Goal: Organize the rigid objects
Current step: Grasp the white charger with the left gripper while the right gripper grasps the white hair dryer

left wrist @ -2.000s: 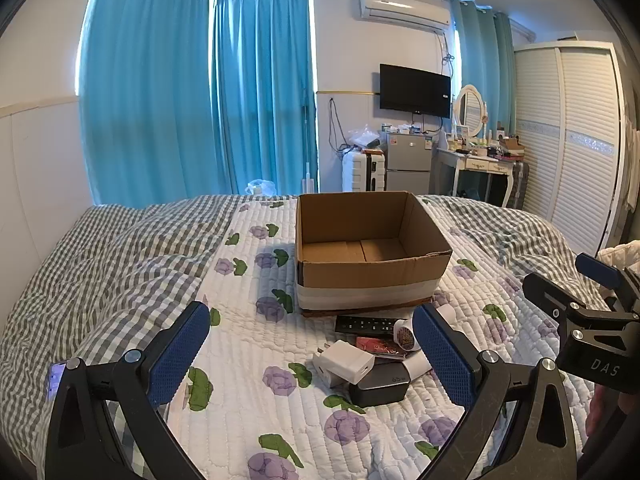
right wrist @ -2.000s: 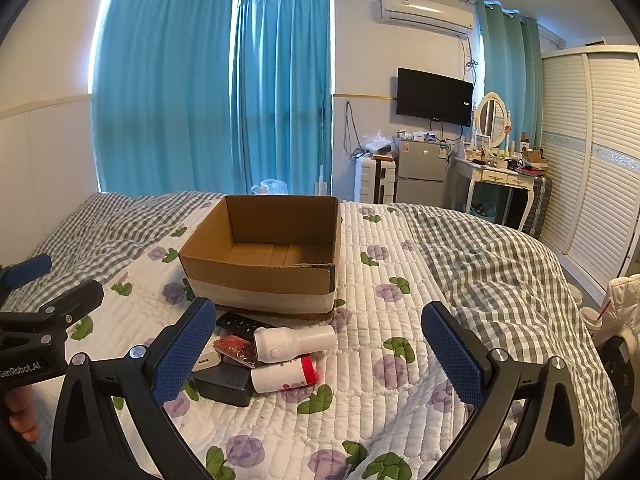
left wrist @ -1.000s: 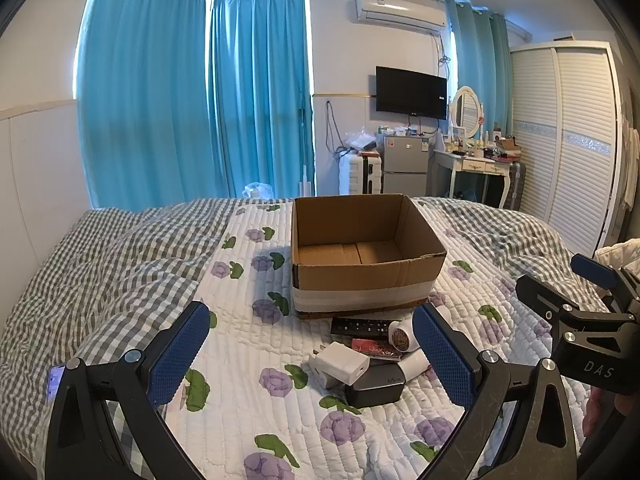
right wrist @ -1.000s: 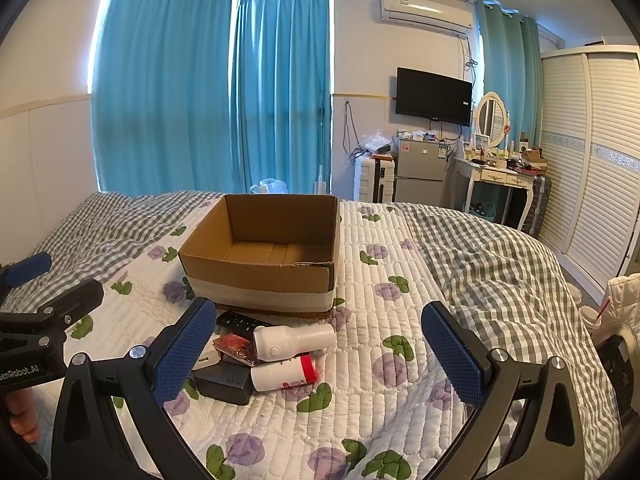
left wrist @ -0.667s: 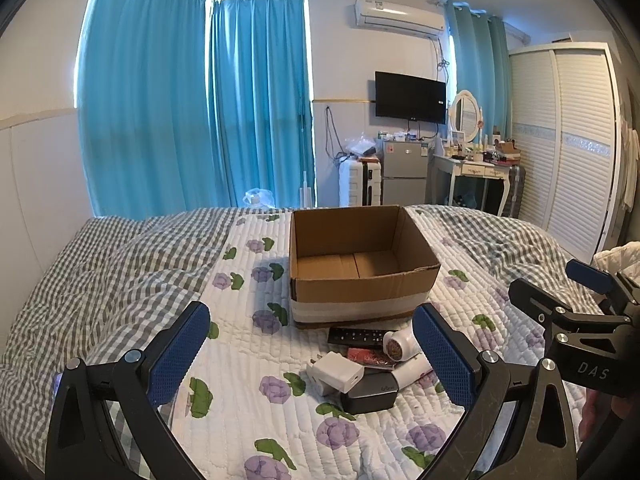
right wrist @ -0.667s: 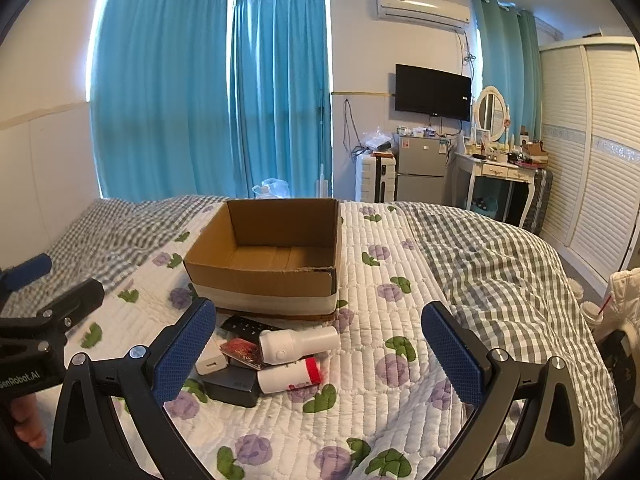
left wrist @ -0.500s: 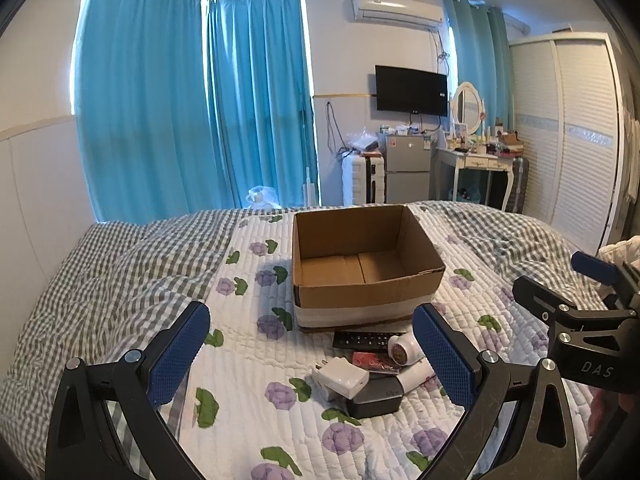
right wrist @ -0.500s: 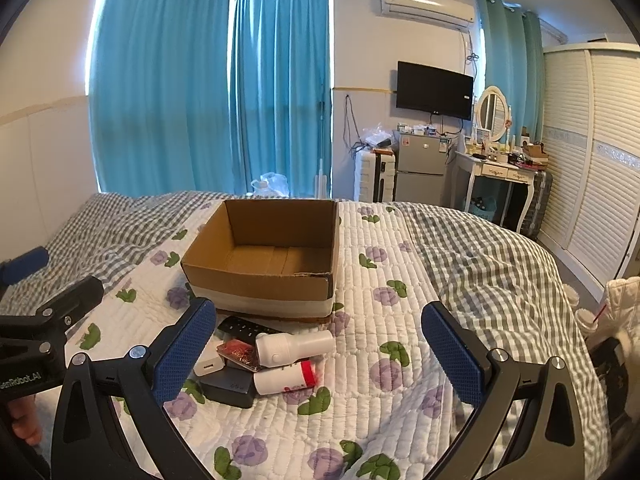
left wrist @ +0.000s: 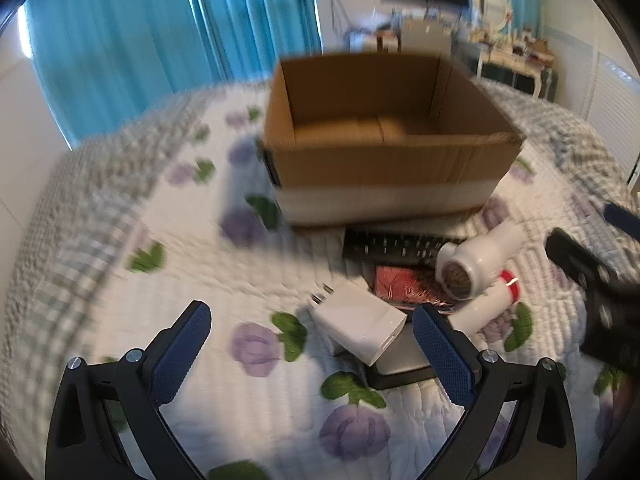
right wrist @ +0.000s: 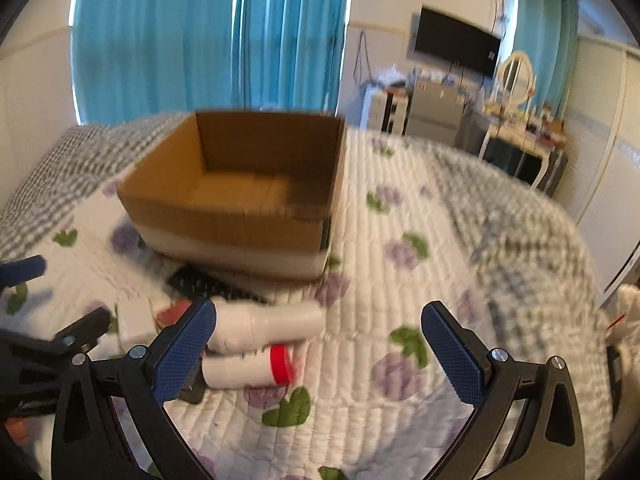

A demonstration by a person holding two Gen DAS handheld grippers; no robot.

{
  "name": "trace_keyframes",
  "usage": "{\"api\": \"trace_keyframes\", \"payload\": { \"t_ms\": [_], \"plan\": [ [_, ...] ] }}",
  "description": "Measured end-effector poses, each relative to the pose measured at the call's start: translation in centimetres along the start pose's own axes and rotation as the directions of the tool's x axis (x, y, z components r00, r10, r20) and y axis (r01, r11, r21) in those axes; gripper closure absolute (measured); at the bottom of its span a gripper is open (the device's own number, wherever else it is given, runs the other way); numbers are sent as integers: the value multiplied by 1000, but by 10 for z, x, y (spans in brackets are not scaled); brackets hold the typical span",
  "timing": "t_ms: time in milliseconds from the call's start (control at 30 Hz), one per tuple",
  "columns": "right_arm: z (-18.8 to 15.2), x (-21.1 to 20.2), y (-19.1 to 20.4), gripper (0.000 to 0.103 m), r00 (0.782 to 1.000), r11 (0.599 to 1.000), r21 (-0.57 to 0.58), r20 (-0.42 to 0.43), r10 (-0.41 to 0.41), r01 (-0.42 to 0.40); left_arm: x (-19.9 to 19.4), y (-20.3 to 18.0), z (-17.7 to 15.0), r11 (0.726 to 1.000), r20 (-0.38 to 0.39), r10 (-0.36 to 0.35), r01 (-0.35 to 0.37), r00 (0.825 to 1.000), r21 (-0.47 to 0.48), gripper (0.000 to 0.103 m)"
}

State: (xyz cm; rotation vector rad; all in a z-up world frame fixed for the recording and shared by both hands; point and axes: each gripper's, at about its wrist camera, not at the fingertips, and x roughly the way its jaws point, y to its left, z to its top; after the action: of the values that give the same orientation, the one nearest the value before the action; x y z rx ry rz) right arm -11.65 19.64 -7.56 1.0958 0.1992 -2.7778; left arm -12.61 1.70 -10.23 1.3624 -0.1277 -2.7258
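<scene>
An open cardboard box (left wrist: 384, 160) (right wrist: 240, 216) stands empty on the bed. In front of it lies a pile: a black remote (left wrist: 396, 245), a white charger (left wrist: 360, 322) on a dark grey box (left wrist: 404, 362), a red packet (left wrist: 404, 284), a white bottle (left wrist: 476, 260) (right wrist: 272, 322) and a red-capped white tube (right wrist: 248, 368). My left gripper (left wrist: 312, 352) is open just short of the charger. My right gripper (right wrist: 320, 344) is open, its left finger by the bottles.
The bed has a white floral quilt (right wrist: 400, 280) with grey check sides. Blue curtains (right wrist: 200, 40), a TV, a fridge and a dressing table stand beyond the bed. A white wardrobe is at the right.
Both grippers have dropped and moved forward toward the pile; the box and objects look much larger and the views are blurred by motion. Both stay open.
</scene>
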Motion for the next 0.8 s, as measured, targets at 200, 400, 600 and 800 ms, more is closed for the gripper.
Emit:
{"api": "trace_keyframes", "payload": {
  "t_ms": [200,400,600,800],
  "plan": [
    [-10,16,-12,0,998,998,51,-44,38,-36,35,-10,-5,1000,-75,-26,26,997,-3,5],
    [-11,22,-9,0,997,998,45,-67,35,-32,39,-8,-14,992,-109,-128,127,986,-21,28],
    [-14,19,2,0,998,1000,-2,-60,27,-27,18,-8,-24,991,-73,-133,133,988,-1,38],
    [-16,13,23,0,998,996,-82,-52,24,-29,-28,4,-31,993,-1,-113,113,994,17,38]
  ]
}}
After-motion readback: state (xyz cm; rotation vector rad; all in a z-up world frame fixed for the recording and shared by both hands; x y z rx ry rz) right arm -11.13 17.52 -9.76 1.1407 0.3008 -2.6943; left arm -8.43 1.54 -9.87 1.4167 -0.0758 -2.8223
